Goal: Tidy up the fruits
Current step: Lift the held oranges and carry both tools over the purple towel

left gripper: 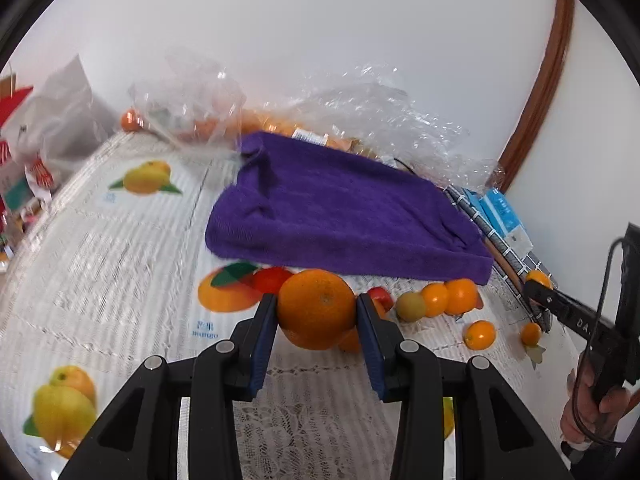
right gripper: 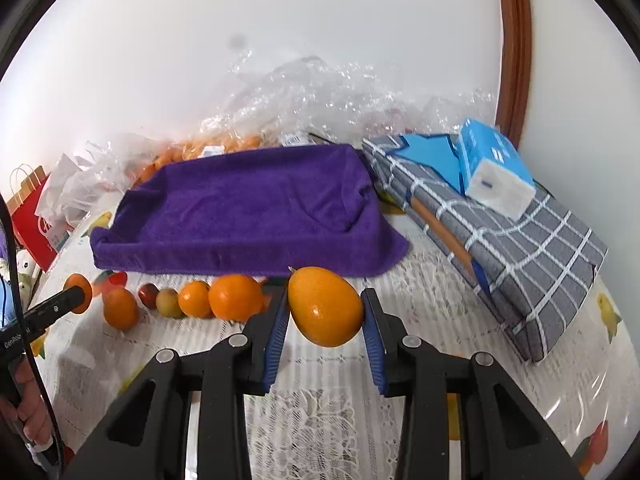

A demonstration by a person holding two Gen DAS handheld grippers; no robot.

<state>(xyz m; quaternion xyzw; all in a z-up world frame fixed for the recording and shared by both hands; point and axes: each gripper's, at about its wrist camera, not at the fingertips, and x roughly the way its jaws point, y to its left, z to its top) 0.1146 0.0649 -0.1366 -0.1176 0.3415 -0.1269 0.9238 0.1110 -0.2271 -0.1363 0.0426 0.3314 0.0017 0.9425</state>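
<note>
"mango" on tablecloth (left gripper: 120,240)

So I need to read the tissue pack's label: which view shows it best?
The right wrist view: the blue tissue pack lies close and whole on the grey checked bundle. The left wrist view shows it only small, near the right edge.
</note>
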